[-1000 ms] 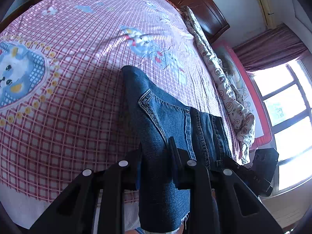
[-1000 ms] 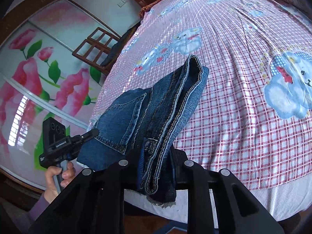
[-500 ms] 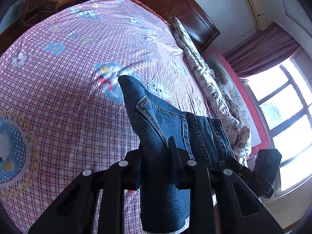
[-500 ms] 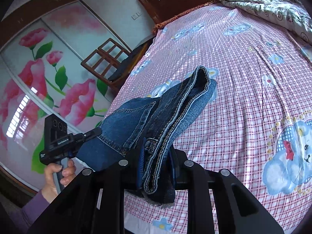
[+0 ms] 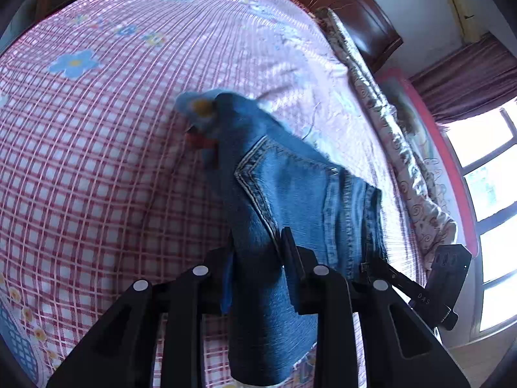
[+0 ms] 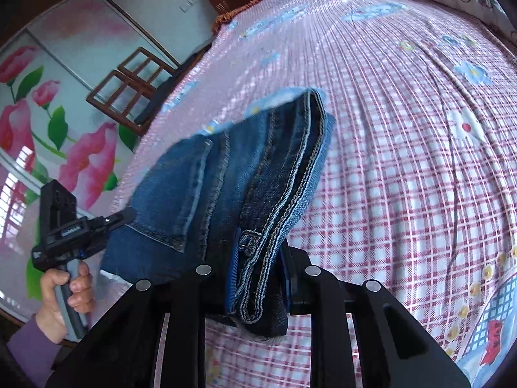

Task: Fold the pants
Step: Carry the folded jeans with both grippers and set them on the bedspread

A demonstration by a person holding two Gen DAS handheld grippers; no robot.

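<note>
Folded blue jeans point(image 5: 290, 194) hang stretched between both grippers above a pink checked bed sheet point(image 5: 97, 129). My left gripper point(image 5: 258, 252) has one end of the folded denim between its jaws, which are opening while the pads still touch the cloth. My right gripper point(image 6: 260, 258) has the waistband end of the jeans point(image 6: 226, 177), its jaws also opening around the thick seams. Each wrist view shows the other tool: the right gripper point(image 5: 436, 278) at the jeans' far corner, and the left gripper point(image 6: 80, 226) in a hand point(image 6: 64, 287) with a purple sleeve.
A dark wooden headboard point(image 5: 355, 9) closes the far end of the bed. A patterned quilt point(image 5: 413, 177) lies along one side, near a bright window point(image 5: 484, 194). On the other side stand a wooden chair point(image 6: 129, 90) and a flowered wardrobe door point(image 6: 48, 97).
Both grippers have carried the jeans farther across the bed toward the headboard and a little lower. Both pairs of jaws stand slightly wider on the denim than before.
</note>
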